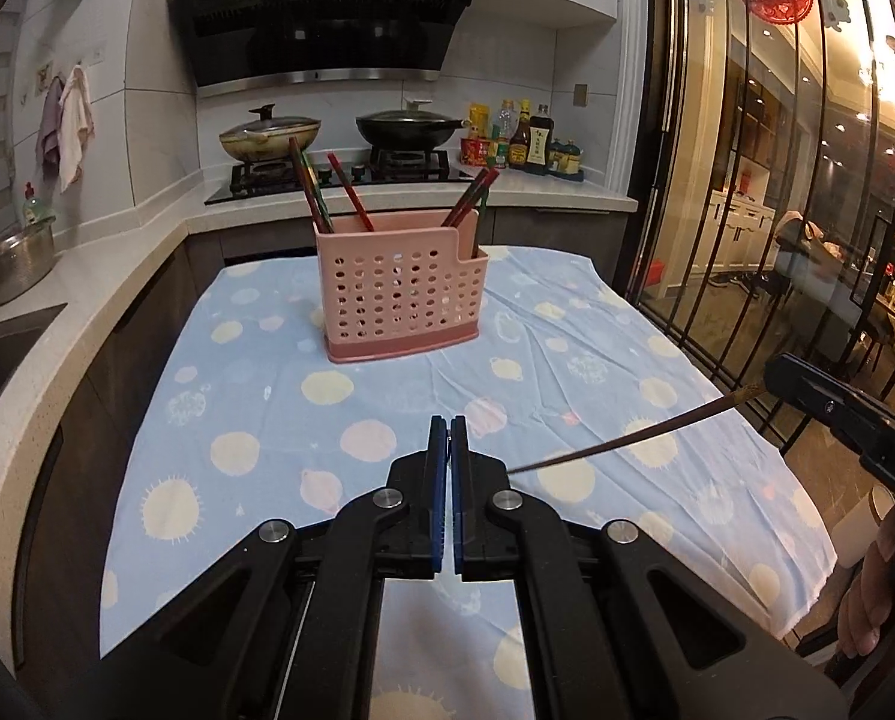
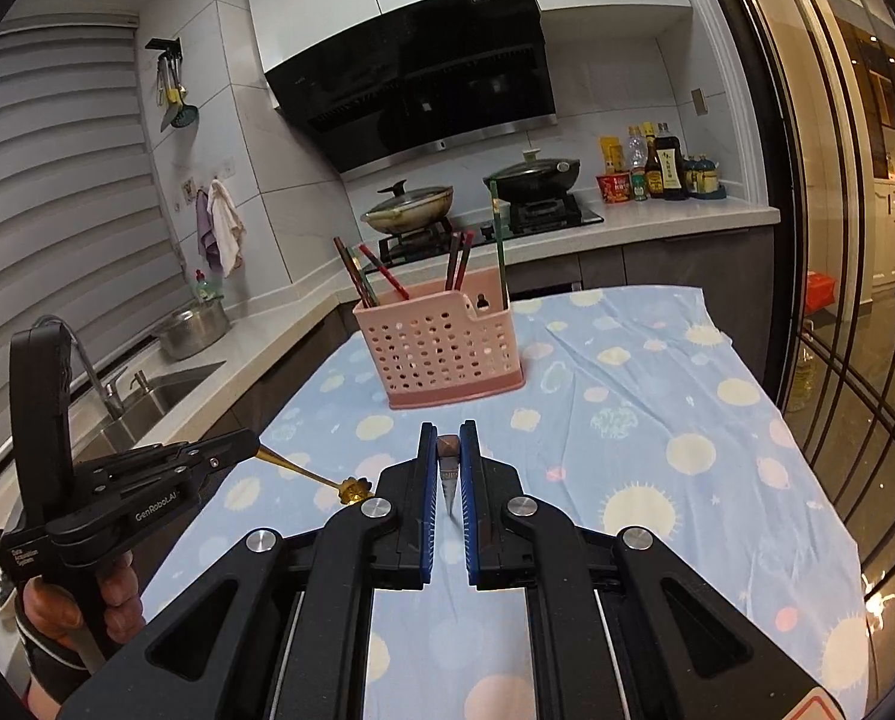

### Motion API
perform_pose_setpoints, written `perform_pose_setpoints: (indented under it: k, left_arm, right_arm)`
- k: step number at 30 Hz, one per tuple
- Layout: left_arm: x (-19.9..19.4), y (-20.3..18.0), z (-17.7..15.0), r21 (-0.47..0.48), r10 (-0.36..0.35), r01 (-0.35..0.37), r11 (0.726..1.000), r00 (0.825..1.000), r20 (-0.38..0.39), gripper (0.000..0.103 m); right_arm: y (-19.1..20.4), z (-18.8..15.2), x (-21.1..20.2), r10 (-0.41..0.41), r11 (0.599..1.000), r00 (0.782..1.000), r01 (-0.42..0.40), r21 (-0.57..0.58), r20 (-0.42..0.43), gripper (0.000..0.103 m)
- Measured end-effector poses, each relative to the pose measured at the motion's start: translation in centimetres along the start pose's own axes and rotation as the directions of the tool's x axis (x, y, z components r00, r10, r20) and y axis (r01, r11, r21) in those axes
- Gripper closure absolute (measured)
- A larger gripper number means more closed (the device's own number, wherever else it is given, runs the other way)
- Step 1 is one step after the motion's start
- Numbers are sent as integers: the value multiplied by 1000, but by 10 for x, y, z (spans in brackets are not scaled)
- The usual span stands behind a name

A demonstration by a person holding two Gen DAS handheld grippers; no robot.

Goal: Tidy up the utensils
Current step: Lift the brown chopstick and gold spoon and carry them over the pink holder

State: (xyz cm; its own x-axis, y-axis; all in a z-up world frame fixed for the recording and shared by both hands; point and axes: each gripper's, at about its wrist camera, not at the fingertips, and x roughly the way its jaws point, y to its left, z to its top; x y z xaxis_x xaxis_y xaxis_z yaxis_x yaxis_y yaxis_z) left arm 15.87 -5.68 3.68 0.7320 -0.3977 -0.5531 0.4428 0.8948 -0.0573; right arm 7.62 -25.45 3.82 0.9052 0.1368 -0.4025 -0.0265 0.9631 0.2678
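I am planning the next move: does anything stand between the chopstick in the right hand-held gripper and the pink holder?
Nothing visible does. Only tablecloth lies between the held chopstick and the pink holder.

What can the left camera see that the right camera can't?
Only the left camera shows the long brown chopstick from the side, sticking out of the right tool, with lit rooms behind the glass door. Only the right camera shows the gold spoon pinched in the left tool, plus the faucet over the sink. Both show the pink holder with chopsticks standing on the spotted blue cloth, and the two lidded pans on the stove.
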Motion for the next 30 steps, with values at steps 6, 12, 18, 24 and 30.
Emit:
perform_pose_setpoints:
  k: [6,12,18,24,30]
  left_arm:
    - [8,6,36,17,14,-15,1000,999,49,102]
    - [21,17,75,34,44,-47,998,995,93,102]
    - [37,35,119,43,81,-87,995,989,127,102]
    - [50,52,168,43,116,-125,991,978,173,102]
    - [75,62,200,51,136,-148,988,974,179,102]
  right_arm:
    - [7,43,19,21,999,999,-19,-40,41,96]
    - [19,92,41,34,996,994,-26,-87,99,96]
    - [28,148,70,55,994,985,-39,-101,162,96]
    - [37,205,109,67,995,977,-51,-87,200,96]
    - [44,243,146,48,997,971,-33,-69,236,96]
